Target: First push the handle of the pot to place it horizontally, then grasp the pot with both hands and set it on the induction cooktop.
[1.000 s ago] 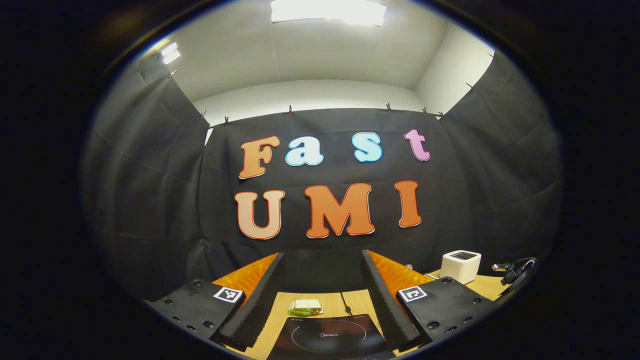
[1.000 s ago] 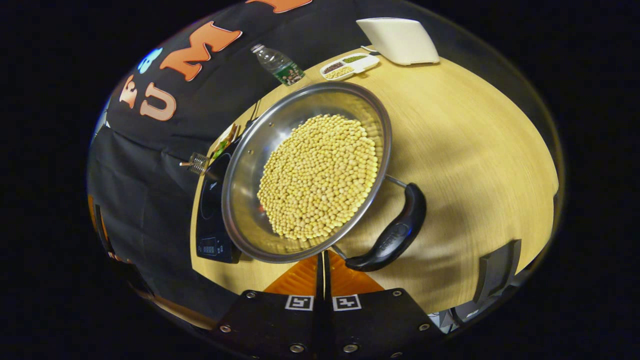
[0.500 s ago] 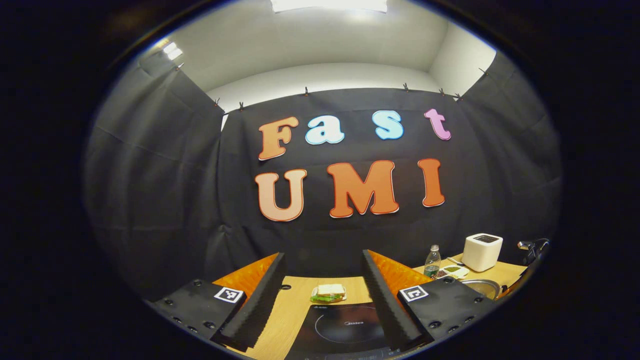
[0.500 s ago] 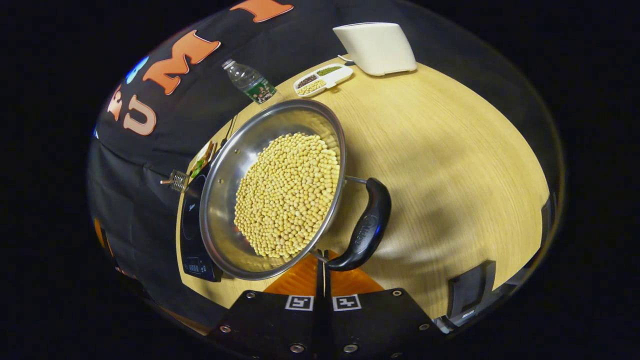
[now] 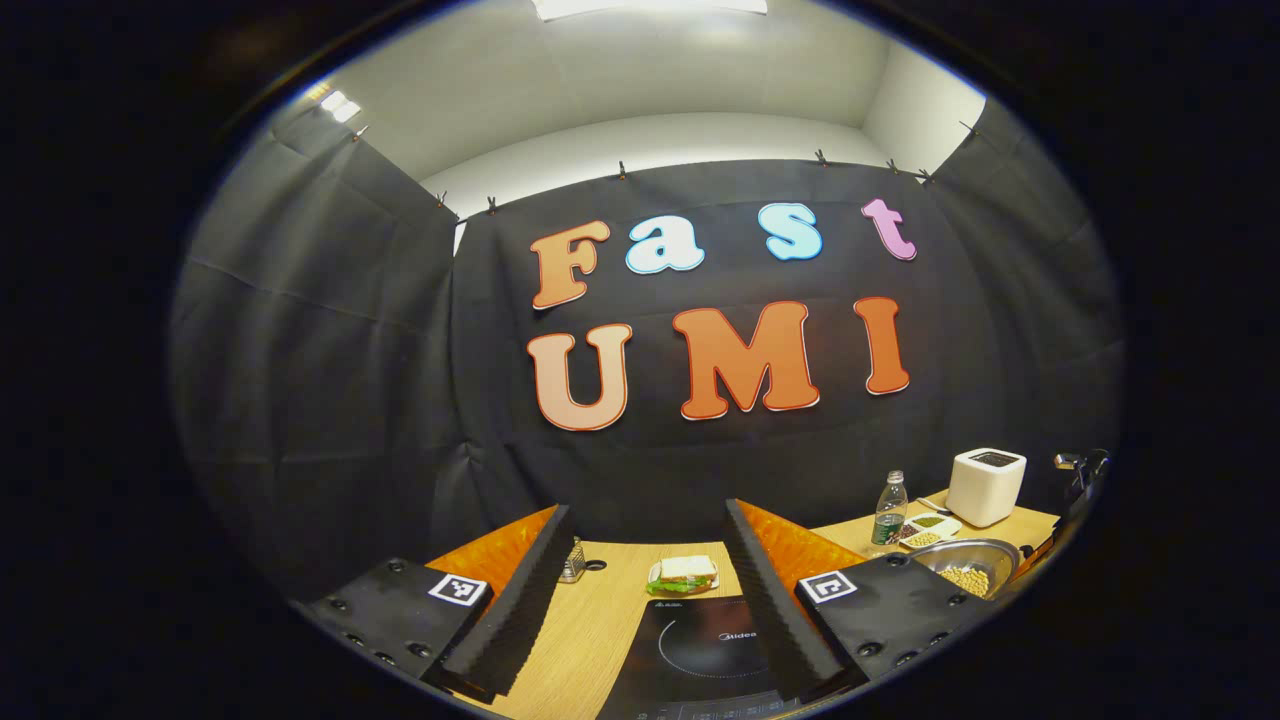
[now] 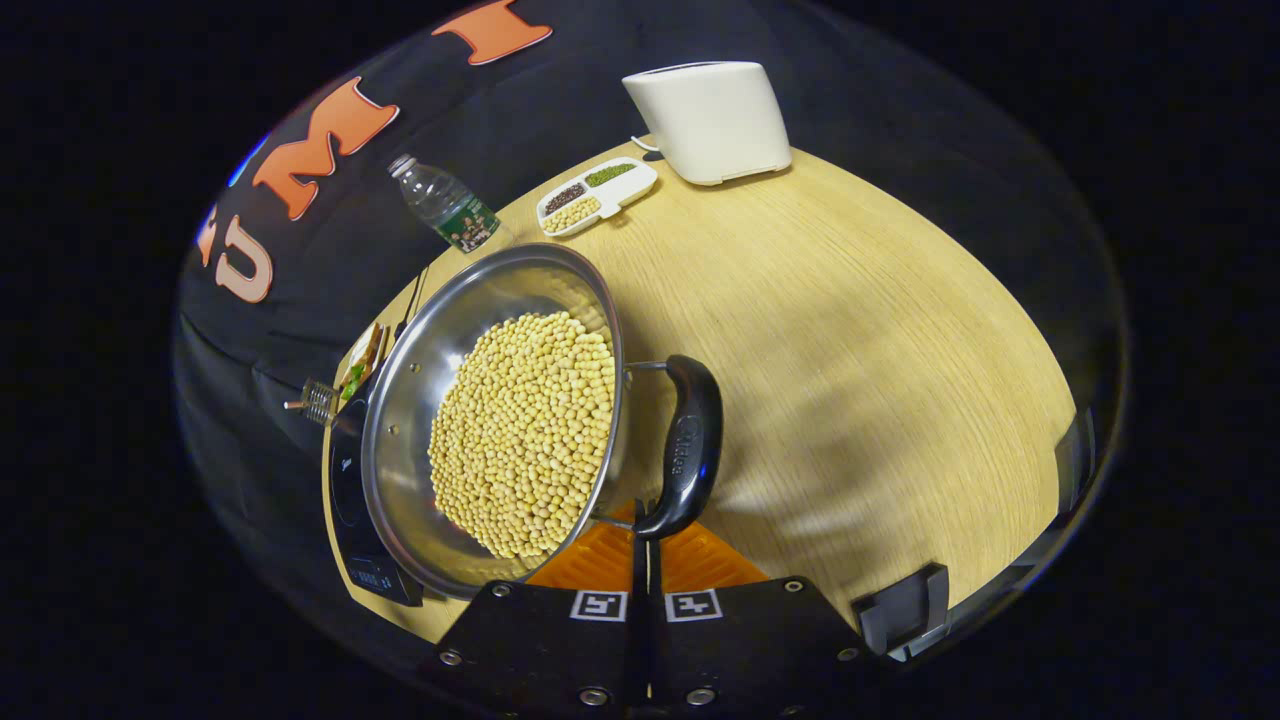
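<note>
Here we see the pot [image 6: 500, 410], a round, shiny steel pan with sloping walls, heaped with small pale-yellow beans [image 6: 525, 430]. It sits on the light wooden table [image 6: 850, 330], just beside the flat black glass induction cooktop [image 6: 350, 490], whose edge it overlaps in the right gripper view. Its curved, glossy black handle [image 6: 685, 445] hangs on thin wire arms at the rim nearest the right gripper [image 6: 645, 545]. That gripper's two fingers are pressed together with nothing between them, their tip touching the lower end of the handle.

In the left gripper view the left gripper [image 5: 645, 590] is held with its ribbed black fingers spread wide apart, orange on their outer faces, empty above the cooktop [image 5: 700, 655]. The pot [image 5: 965, 565] lies far to its right.

Farther back stand a boxy white appliance [image 6: 712, 120], a divided white tray [image 6: 597, 195] of grains, a clear plastic bottle [image 6: 445, 208], and a sandwich [image 5: 683, 575].
</note>
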A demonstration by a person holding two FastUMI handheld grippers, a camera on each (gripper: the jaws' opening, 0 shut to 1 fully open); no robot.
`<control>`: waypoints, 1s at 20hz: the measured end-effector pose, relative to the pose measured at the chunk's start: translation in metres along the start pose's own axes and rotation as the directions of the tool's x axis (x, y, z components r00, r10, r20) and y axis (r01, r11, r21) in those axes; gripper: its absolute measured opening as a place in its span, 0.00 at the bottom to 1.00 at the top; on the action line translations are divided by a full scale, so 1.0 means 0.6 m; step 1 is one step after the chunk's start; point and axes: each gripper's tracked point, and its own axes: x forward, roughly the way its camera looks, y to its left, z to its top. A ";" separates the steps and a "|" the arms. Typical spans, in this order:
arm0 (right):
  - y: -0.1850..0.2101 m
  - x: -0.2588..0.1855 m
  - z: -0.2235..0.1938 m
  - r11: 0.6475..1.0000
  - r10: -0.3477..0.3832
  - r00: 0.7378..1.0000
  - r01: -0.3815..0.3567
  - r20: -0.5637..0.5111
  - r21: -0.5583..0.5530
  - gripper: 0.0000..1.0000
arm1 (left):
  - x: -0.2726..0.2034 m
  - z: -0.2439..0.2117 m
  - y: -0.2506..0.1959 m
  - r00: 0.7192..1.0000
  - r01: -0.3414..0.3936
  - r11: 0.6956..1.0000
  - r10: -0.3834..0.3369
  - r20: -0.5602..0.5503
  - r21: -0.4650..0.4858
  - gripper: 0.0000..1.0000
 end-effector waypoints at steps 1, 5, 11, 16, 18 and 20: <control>-0.001 0.003 0.007 1.000 -0.001 1.000 0.001 0.004 0.012 0.00 | 0.000 0.002 0.001 1.000 0.001 1.000 -0.001 0.000 0.004 0.99; -0.009 0.021 0.027 0.999 -0.016 1.000 0.016 0.013 0.050 0.00 | -0.004 0.005 0.002 1.000 -0.002 1.000 0.002 0.002 0.022 0.99; -0.015 0.032 0.055 0.996 -0.019 0.999 0.016 0.030 0.093 0.00 | -0.002 -0.001 -0.007 1.000 0.018 1.000 -0.018 -0.012 0.011 1.00; -0.016 0.041 0.087 0.994 -0.041 0.998 0.036 0.044 0.105 0.00 | 0.000 -0.013 0.013 0.999 -0.004 1.000 0.004 -0.041 0.011 0.99; -0.014 0.046 0.105 0.993 -0.048 0.997 0.042 0.054 0.113 0.00 | -0.002 -0.016 0.016 0.999 -0.005 1.000 0.006 -0.042 0.009 0.96; -0.013 0.051 0.124 0.991 -0.053 0.997 0.045 0.060 0.128 0.00 | -0.003 -0.017 0.016 0.999 -0.007 1.000 0.007 -0.044 0.011 0.99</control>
